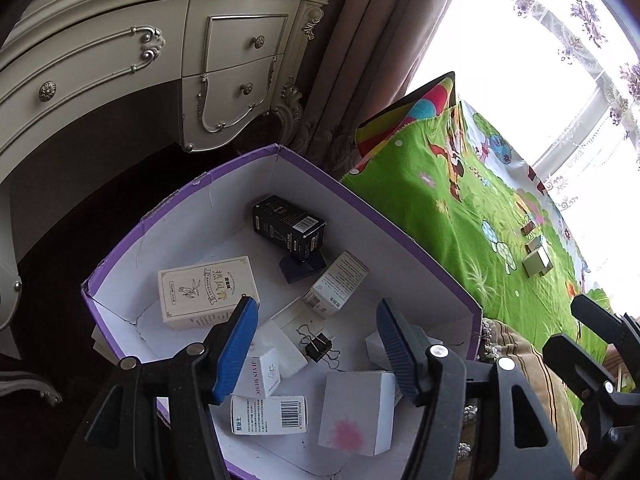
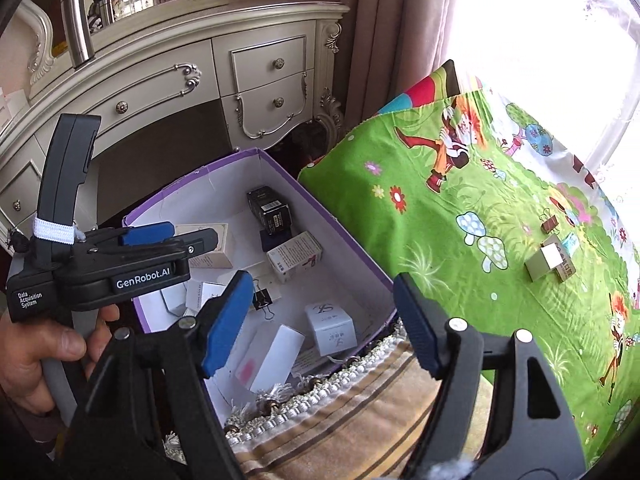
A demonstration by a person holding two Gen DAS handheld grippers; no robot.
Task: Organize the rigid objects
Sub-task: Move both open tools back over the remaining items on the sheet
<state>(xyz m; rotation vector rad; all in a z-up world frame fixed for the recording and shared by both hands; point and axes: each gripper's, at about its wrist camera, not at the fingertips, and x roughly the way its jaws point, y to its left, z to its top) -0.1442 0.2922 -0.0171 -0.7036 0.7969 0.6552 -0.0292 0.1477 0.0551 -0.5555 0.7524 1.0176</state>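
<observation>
A purple box (image 1: 360, 204) (image 2: 340, 224) with a white inside holds several small cartons: a black one (image 1: 288, 228) (image 2: 270, 208), a cream one (image 1: 208, 292), a white one with a pink smear (image 1: 356, 412) (image 2: 272, 360), and a black binder clip (image 1: 320, 346) (image 2: 262, 300). My left gripper (image 1: 316, 312) (image 2: 194, 232) hangs open over the box with nothing between its blue pads (image 1: 240, 344). My right gripper (image 2: 323, 284) stands open and empty above the box's near right corner. A few small boxes (image 1: 538, 262) (image 2: 550, 262) and a brown clip (image 2: 549, 222) lie on the green cartoon cloth (image 1: 440, 200) (image 2: 440, 240).
A cream dressing table (image 1: 120, 52) (image 2: 180, 72) with drawers stands behind the box, and a steel flask (image 2: 78, 24) is on top. Brown curtains (image 1: 360, 40) and a bright window (image 2: 540, 20) are at the right. A striped fringed cushion (image 2: 360, 420) lies under my right gripper. A hand (image 2: 36, 352) grips the left tool.
</observation>
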